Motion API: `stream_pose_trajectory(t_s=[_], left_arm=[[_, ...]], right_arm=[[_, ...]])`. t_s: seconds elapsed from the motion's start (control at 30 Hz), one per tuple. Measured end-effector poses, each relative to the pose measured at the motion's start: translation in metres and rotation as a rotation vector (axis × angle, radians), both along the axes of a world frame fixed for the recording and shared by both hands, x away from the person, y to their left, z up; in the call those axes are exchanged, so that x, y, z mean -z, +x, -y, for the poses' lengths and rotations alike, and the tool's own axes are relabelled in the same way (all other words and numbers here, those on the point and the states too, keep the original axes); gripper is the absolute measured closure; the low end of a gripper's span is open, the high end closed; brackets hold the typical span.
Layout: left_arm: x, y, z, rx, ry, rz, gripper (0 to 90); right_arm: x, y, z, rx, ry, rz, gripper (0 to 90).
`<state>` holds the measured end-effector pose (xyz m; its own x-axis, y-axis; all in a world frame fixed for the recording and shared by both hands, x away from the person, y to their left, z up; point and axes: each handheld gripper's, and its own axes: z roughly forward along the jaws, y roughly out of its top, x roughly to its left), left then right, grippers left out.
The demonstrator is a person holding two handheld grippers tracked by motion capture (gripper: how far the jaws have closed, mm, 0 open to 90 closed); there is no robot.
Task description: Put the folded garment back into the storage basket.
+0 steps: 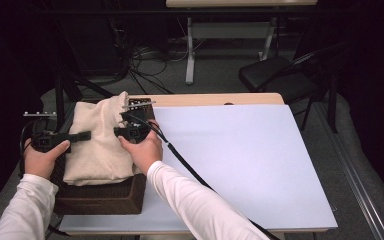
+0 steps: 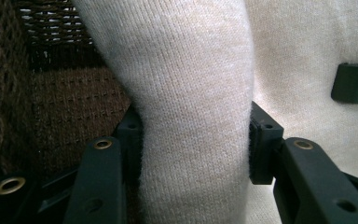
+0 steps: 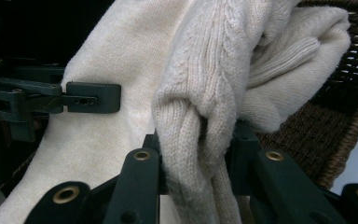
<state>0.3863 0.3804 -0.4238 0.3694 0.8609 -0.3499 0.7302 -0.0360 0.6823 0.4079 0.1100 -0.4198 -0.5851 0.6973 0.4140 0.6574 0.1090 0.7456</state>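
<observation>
A cream knitted sweater (image 1: pixel 100 142) lies heaped in a dark brown wicker basket (image 1: pixel 102 197) at the table's left side. My left gripper (image 1: pixel 82 135) is at the sweater's left edge; in the left gripper view its jaws pinch a thick fold of the sweater (image 2: pixel 196 140). My right gripper (image 1: pixel 121 131) is at the sweater's right edge, shut on a bunched cable-knit fold (image 3: pixel 196 140). The left gripper's jaw (image 3: pixel 93 98) shows across the sweater in the right gripper view. The basket's woven wall (image 2: pixel 70 98) stands behind the fold.
A pale blue-grey mat (image 1: pixel 240 155) covers the wooden table (image 1: pixel 215 99) right of the basket. A black cable (image 1: pixel 190 167) trails from the right gripper across the mat. A dark chair (image 1: pixel 280 75) and a table's legs stand beyond the far edge.
</observation>
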Motion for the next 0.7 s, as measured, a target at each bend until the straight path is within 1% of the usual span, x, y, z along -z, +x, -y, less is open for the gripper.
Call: stream_pose_trajectory(t_s=[0.07,0.1,0.13,0.17,0.27,0.33,0.4,0.43,0.5,0.63,0.7], left_arm=[[0.001,-0.001,-0.001,-0.006,0.005,0.001,52.2],[0.002,-0.001,-0.002,-0.005,0.007,-0.003,52.2],[0.003,-0.001,-0.002,-0.001,0.010,-0.004,52.2],[0.004,-0.002,-0.002,-0.007,0.013,-0.008,52.1],[0.008,-0.001,-0.003,-0.007,0.016,-0.012,52.1],[0.011,-0.002,-0.003,-0.007,0.022,-0.021,52.1],[0.012,-0.001,-0.003,-0.008,0.026,-0.023,52.1],[0.012,-0.001,-0.002,-0.005,0.023,-0.028,52.1],[0.013,-0.001,-0.002,-0.006,0.027,-0.023,52.1],[0.011,0.000,-0.002,-0.003,0.035,-0.021,52.0],[0.010,0.000,-0.002,-0.005,0.036,-0.021,52.0]], right_arm=[[0.002,-0.001,-0.002,-0.001,-0.002,-0.005,70.6],[0.003,0.000,-0.002,-0.001,-0.001,0.002,70.6],[0.004,-0.001,-0.003,-0.003,-0.004,-0.007,70.6],[0.005,-0.001,-0.004,-0.004,-0.004,-0.003,70.6],[0.009,-0.003,-0.006,-0.009,-0.009,-0.009,70.6],[0.012,-0.003,-0.007,-0.013,-0.015,-0.022,70.6],[0.015,-0.003,-0.007,-0.011,-0.020,-0.022,70.5],[0.016,-0.003,-0.007,-0.014,-0.019,-0.024,70.5],[0.016,-0.003,-0.007,-0.014,-0.025,-0.031,70.5],[0.016,-0.002,-0.007,-0.008,-0.019,-0.026,70.3],[0.016,-0.002,-0.007,-0.015,-0.022,-0.030,70.0]])
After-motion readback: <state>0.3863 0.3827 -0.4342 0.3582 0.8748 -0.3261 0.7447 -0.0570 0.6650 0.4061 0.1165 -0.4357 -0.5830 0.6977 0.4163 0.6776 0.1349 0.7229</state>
